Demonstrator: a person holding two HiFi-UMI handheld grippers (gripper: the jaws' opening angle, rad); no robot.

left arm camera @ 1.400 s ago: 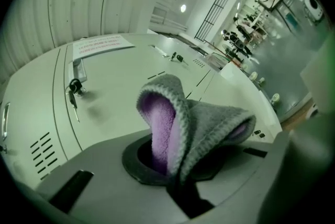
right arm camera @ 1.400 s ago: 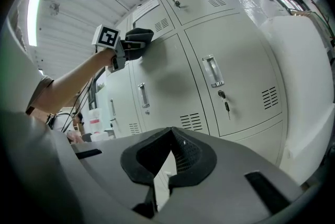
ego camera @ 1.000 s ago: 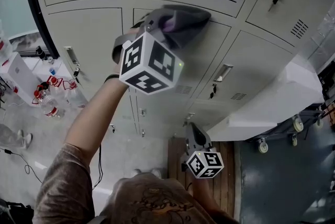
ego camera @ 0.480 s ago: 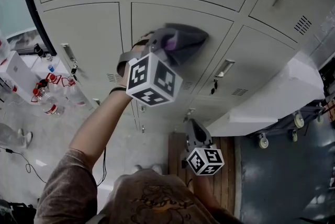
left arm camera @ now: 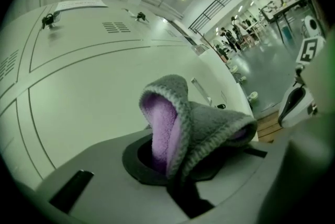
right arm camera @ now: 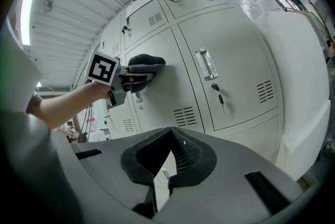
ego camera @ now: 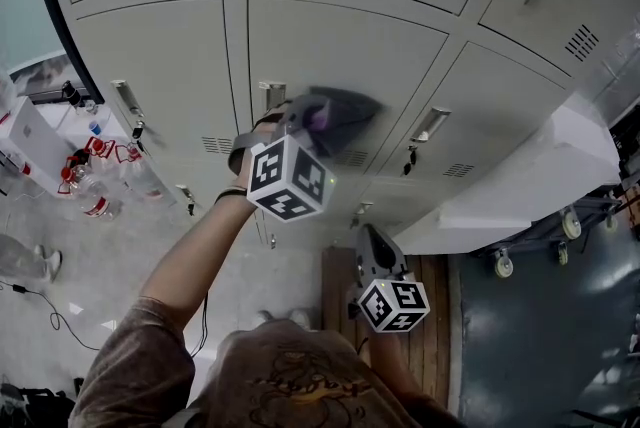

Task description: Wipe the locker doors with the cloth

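The grey locker bank fills the head view, and the wiping is on the middle door of the row. The grey cloth with a purple inner face is bunched against that door's lower part, just above its vent slots. It is clamped in the jaws of the left gripper. The right gripper hangs low and well apart from the lockers, with its 2 jaws drawn together on nothing.

To wipe well, I judge the cloth should lie flat on the panel and run in overlapping strokes that skirt the handle plate. The cloth is motion-blurred from above, and no view shows its contact face, so its pressure on the door cannot be confirmed.
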